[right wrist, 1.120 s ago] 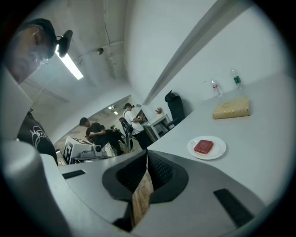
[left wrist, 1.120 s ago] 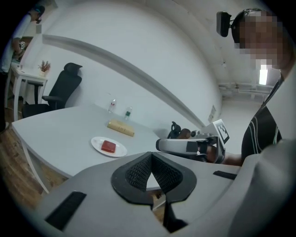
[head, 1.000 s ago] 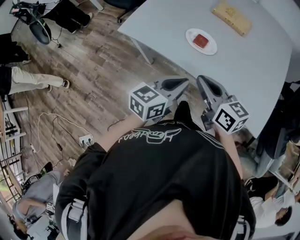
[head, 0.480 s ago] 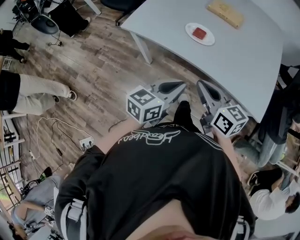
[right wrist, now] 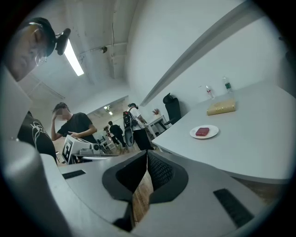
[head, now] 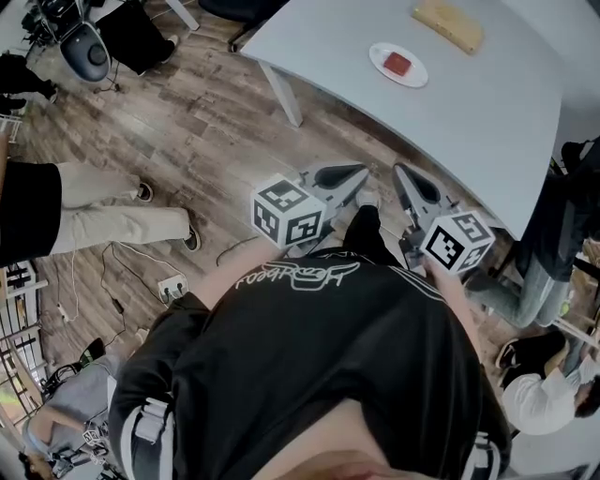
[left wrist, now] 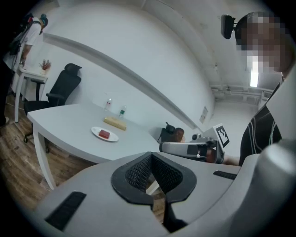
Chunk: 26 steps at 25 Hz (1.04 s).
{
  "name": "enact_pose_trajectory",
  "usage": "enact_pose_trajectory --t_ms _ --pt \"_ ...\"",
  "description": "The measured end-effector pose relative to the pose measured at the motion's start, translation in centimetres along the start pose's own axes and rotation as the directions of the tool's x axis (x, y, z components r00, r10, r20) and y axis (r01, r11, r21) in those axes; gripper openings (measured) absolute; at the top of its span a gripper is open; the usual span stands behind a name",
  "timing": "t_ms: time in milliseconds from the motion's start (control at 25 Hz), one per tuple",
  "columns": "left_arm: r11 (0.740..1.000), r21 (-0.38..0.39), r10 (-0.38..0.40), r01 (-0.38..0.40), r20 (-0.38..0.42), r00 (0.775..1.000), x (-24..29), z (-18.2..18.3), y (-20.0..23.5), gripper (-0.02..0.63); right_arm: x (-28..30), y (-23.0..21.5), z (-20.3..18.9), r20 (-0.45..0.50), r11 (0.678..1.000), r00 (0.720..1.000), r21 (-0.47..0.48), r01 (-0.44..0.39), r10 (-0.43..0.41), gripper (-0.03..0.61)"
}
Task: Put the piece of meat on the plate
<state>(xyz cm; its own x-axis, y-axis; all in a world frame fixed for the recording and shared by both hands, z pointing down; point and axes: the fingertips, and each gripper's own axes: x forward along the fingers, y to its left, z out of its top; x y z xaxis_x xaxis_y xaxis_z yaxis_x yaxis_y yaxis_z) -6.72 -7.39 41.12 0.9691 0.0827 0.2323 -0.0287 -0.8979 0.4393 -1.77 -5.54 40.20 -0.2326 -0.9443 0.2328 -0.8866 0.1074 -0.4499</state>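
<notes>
**Meat on the plate, both tongs shut and empty**

Head view: the left tongs point(head: 359, 174) and the right tongs point(head: 403, 175) are held side by side in front of the wearer's black shirt point(head: 309, 347). Their tips are near each other and angled slightly inward. Each pair is closed to a point with nothing in it. Below them is wood floor point(head: 187, 141), and they stop short of the near edge of the grey table point(head: 478, 122). Well ahead of the tips, on that table, the red piece of meat point(head: 397, 64) lies on the white plate point(head: 418, 76). A tan block point(head: 448, 25) lies farther off, beyond the plate. Off to the left of the left tongs stands a person in light trousers point(head: 112, 220).

Left gripper view: the jaws meet at their tips and hold nothing; a sliver of floor shows behind the closed tips. The plate point(left wrist: 112, 138) with the meat point(left wrist: 104, 134) is far ahead and to the left of the tips. The block is just behind it, with two small bottles point(left wrist: 122, 111) farther back. The right tongs reach in from the right.

Right gripper view: the jaws touch at the tip and are empty. The meat point(right wrist: 202, 132) sits on its plate well ahead and to the right. The left tongs point(right wrist: 111, 156) show on the left.
</notes>
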Motion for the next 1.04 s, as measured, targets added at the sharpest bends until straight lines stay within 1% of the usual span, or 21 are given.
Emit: enact_pose_trajectory --t_ms 360,560,720,1040 --pt "1.000 -0.003 0.000 0.000 0.020 1.000 0.04 0.32 0.07 0.008 -0.09 -0.19 -0.19 -0.010 1.000 1.000 -0.008 0.005 -0.005 0.012" --pt "1.000 -0.013 -0.001 0.001 0.028 1.000 -0.66 0.75 0.11 0.008 -0.10 0.56 0.10 -0.016 1.000 1.000 -0.011 0.011 -0.011 0.012" --pt "1.000 -0.011 0.015 -0.015 0.016 1.000 -0.30 0.51 0.70 0.008 0.12 0.21 0.07 -0.026 1.000 1.000 -0.016 0.014 -0.015 0.012" --pt "1.000 -0.002 0.012 -0.012 0.005 1.000 -0.26 0.17 0.35 0.008 0.06 0.42 0.05 -0.031 0.999 0.999 -0.030 0.017 -0.018 0.012"
